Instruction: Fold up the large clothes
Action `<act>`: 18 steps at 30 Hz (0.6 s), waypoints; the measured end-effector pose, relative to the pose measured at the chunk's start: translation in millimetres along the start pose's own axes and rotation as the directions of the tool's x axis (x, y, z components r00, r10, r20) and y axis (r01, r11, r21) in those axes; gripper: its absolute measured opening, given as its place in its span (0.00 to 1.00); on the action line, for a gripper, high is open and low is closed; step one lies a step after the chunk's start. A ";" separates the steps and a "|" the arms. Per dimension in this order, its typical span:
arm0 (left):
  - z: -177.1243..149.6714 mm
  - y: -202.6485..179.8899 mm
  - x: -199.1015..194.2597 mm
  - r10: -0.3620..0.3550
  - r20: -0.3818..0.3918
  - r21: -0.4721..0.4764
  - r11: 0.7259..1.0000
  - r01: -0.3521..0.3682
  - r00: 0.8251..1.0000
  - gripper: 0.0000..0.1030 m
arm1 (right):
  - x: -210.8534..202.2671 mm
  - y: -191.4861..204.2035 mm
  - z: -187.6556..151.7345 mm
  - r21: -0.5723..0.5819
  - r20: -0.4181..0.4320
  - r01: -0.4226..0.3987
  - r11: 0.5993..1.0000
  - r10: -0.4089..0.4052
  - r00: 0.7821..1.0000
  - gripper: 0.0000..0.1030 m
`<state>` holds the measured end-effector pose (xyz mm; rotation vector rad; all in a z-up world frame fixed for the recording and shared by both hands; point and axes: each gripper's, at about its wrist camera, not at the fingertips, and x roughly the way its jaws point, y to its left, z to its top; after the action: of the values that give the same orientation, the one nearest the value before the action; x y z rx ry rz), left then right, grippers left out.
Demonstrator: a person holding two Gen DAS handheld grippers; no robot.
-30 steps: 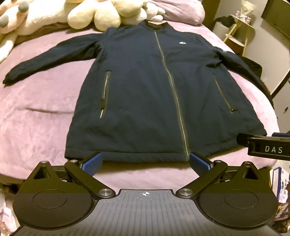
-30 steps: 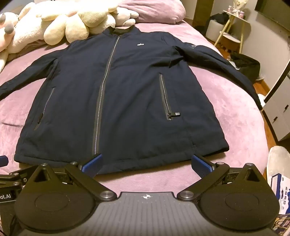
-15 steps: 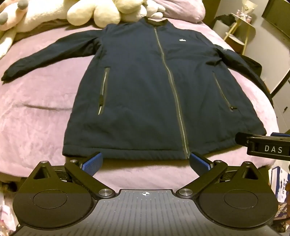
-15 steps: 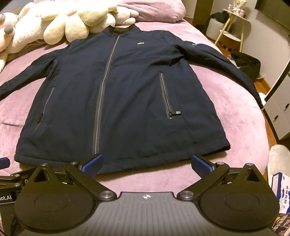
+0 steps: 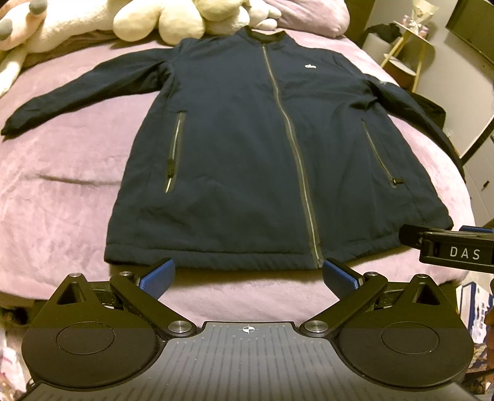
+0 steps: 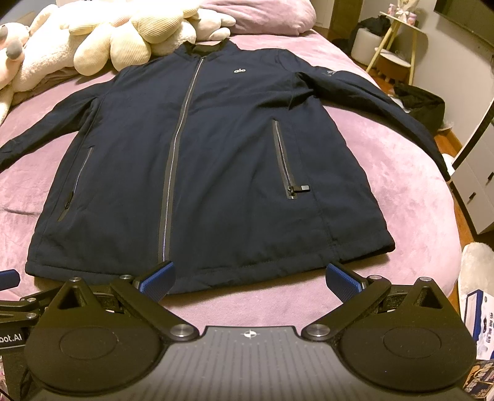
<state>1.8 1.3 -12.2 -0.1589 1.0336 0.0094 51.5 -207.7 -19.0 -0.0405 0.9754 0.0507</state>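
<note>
A navy zip-up jacket [image 5: 247, 160] [image 6: 216, 172] lies flat and face up on a pink bed cover, collar far, hem near, both sleeves spread outward. My left gripper [image 5: 248, 274] hovers open just short of the hem, left of the centre zip's lower end. My right gripper [image 6: 250, 276] is open too, at the hem's right half, its left fingertip over the hem edge. Nothing sits between either pair of blue pads. The right gripper's body [image 5: 447, 246] shows at the left view's right edge.
Cream and pink plush toys [image 6: 129, 40] and a pink pillow [image 6: 262, 15] crowd the head of the bed [image 5: 55, 200]. The right sleeve [image 6: 386, 101] hangs over the bed's right side. A small stool [image 6: 392, 58], dark bag [image 6: 420, 105] and white drawers [image 6: 475, 191] stand beyond.
Both grippers have drifted slightly, so the jacket sits a little differently in each view. Jaws stay open, and the jacket itself has not moved.
</note>
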 end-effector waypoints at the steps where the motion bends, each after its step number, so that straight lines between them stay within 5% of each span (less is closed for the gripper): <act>1: 0.2 0.0 0.0 0.001 0.000 0.000 1.000 -0.001 1.000 1.00 | 0.2 -0.2 -0.1 0.000 0.000 -0.001 1.000 0.001 1.000 1.00; 18: 0.2 0.8 0.6 -0.003 -0.001 -0.003 1.000 0.003 1.000 1.00 | 0.1 -0.3 0.1 0.004 -0.001 -0.003 1.000 0.003 1.000 1.00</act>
<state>2.3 2.1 -12.7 -0.1632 1.0346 0.0078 51.7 -208.1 -19.1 -0.0354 0.9769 0.0518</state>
